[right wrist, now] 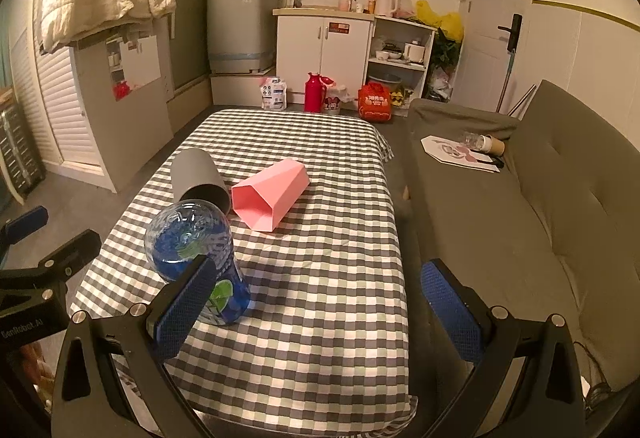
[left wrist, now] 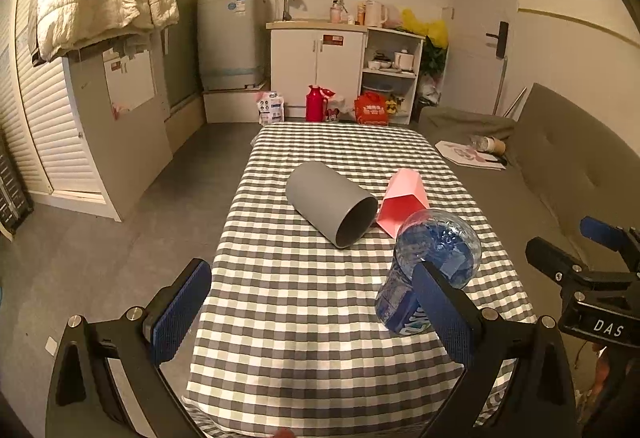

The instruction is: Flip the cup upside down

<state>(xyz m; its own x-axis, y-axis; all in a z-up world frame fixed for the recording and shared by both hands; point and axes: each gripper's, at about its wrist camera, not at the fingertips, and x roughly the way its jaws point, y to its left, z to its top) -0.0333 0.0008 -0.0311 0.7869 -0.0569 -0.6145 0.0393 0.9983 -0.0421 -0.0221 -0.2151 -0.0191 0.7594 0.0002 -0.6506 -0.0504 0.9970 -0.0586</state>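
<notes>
A grey round cup (left wrist: 331, 203) (right wrist: 197, 179) lies on its side on the checked tablecloth (left wrist: 304, 302) (right wrist: 320, 278), mouth toward me. A pink faceted cup (left wrist: 403, 201) (right wrist: 271, 194) lies on its side right beside it, mouth also toward me. A clear blue bottle (left wrist: 430, 266) (right wrist: 198, 258) stands bottom-up nearer the front edge. My left gripper (left wrist: 316, 314) is open above the near part of the table, its right finger in front of the bottle. My right gripper (right wrist: 320, 312) is open too, its left finger in front of the same bottle. Neither holds anything.
A grey sofa (right wrist: 540, 222) runs along the table's right side, with a paper cup (right wrist: 492, 144) and papers on it. Beyond the table stand white cabinets (left wrist: 316, 62), a washing machine (left wrist: 230, 38) and a red flask (left wrist: 315, 103) on the floor. A louvred wardrobe (left wrist: 52, 126) lines the left.
</notes>
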